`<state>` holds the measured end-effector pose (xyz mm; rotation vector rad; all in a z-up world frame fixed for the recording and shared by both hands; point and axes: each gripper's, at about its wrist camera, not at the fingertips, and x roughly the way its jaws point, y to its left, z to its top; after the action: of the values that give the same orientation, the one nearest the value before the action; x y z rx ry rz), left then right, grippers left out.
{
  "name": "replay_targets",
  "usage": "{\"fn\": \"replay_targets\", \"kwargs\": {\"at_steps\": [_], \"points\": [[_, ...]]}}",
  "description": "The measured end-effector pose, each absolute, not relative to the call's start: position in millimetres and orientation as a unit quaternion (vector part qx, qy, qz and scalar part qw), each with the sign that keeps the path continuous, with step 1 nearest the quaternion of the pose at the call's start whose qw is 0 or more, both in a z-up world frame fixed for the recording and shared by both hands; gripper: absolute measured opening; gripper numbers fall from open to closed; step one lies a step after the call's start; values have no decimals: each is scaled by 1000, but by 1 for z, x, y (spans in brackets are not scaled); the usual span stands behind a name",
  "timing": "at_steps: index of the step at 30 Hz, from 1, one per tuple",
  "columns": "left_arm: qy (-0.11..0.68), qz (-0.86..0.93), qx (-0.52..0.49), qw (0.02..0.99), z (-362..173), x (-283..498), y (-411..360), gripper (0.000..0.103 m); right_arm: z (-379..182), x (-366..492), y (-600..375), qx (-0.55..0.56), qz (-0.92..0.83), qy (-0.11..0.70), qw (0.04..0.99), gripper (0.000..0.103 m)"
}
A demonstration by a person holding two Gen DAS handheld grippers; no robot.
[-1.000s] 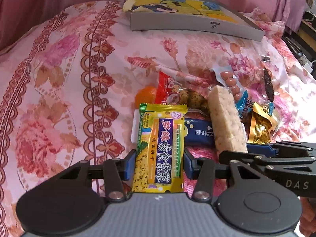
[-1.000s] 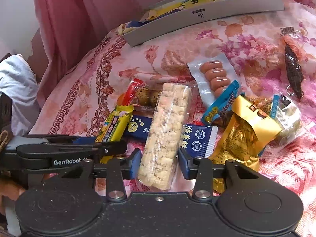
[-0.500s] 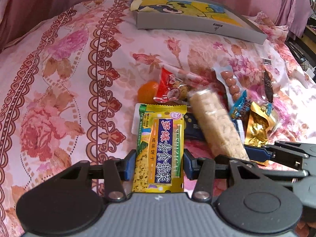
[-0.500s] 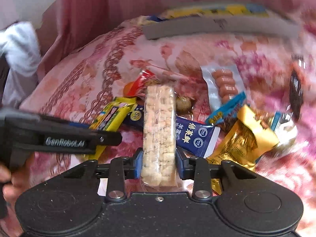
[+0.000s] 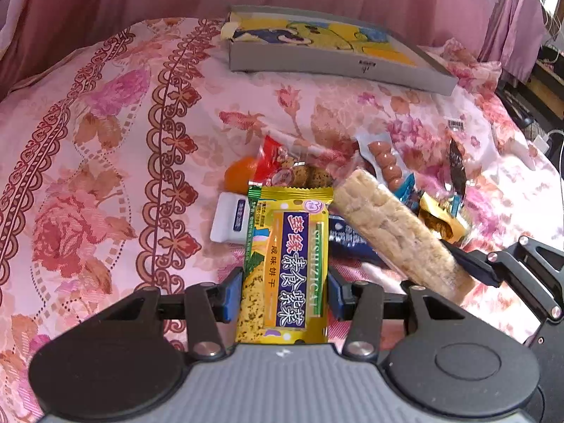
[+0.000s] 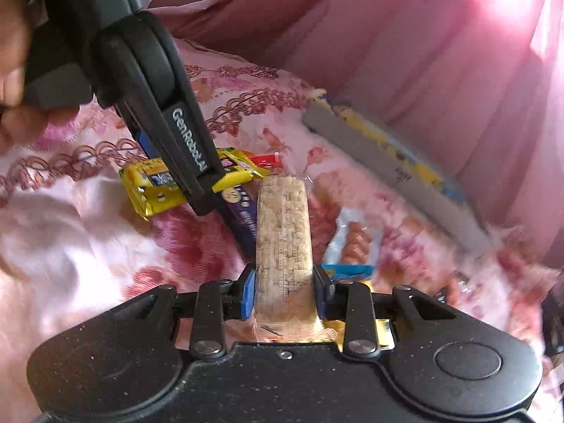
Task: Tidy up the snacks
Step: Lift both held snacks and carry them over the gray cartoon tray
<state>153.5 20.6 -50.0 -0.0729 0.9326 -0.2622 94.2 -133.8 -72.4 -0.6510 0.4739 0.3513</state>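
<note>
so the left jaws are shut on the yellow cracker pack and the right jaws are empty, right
Not quite. The right gripper is not empty: the right wrist view shows it shut on the puffed rice bar. The left gripper does grip the yellow cracker pack.

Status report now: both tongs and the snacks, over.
Left tongs shut on yellow cracker pack. Right tongs shut on rice bar. Nothing blocking.
</note>
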Motion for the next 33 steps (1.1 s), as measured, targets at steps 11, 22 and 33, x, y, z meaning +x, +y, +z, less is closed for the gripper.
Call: {"fn": "replay_targets", "kwargs": {"at_steps": [11, 22, 33], "points": [[400, -122, -60, 906, -17, 188, 5, 52, -43, 126, -163, -315, 124, 183, 923, 34], [316, -111, -74, 939, 39, 287, -21, 52, 14, 216, -187, -333, 102, 141, 927, 34], [305, -80, -97, 944, 37, 384, -36, 52, 25, 331, -201, -311, 64, 159, 935, 34]]}}
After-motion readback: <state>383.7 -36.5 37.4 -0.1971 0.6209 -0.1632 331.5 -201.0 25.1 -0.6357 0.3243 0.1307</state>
